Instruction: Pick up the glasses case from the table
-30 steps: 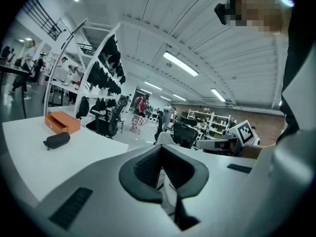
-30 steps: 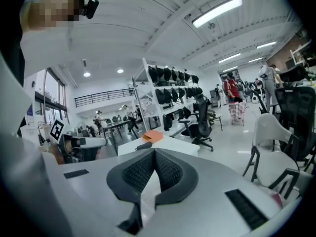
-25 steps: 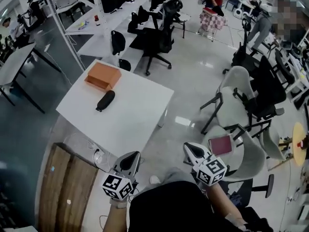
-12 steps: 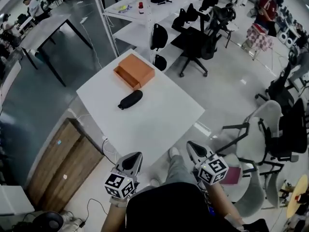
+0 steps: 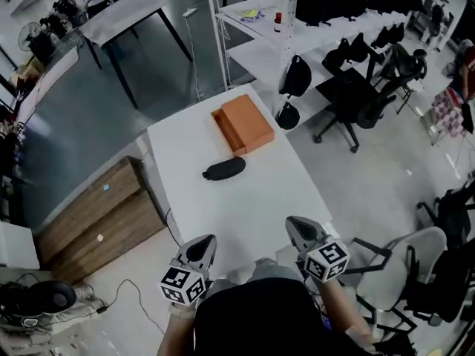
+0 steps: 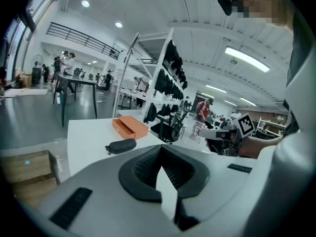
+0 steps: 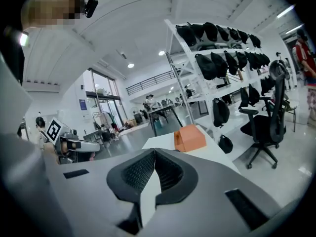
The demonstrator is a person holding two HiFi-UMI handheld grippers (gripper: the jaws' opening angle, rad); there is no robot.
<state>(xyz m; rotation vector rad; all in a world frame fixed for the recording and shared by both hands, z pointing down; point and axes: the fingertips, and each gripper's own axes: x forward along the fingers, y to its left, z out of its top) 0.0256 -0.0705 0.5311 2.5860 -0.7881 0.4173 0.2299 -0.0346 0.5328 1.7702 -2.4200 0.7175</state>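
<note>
The black glasses case [image 5: 224,168] lies on the white table [image 5: 260,199], just on the near side of an orange box [image 5: 243,122]. My left gripper [image 5: 199,249] and right gripper [image 5: 300,232] hover side by side at the table's near edge, well short of the case. Both are shut with nothing between the jaws. In the left gripper view the case [image 6: 121,145] shows ahead and to the left of the shut left gripper [image 6: 162,163], with the box [image 6: 129,127] behind it. The right gripper view shows the shut right gripper [image 7: 154,158] and the box [image 7: 189,138]; the case is hidden there.
A wooden cabinet [image 5: 96,217] stands left of the table. A white shelving rack hung with black bags [image 5: 334,6] rises behind it, with black office chairs [image 5: 356,99] beside. A white chair [image 5: 404,273] is at the right, a fan [image 5: 33,299] on the floor at the left.
The view has swung round, so the table with the case now lies straight ahead of both grippers instead of off to the left. Both grippers stay shut.
</note>
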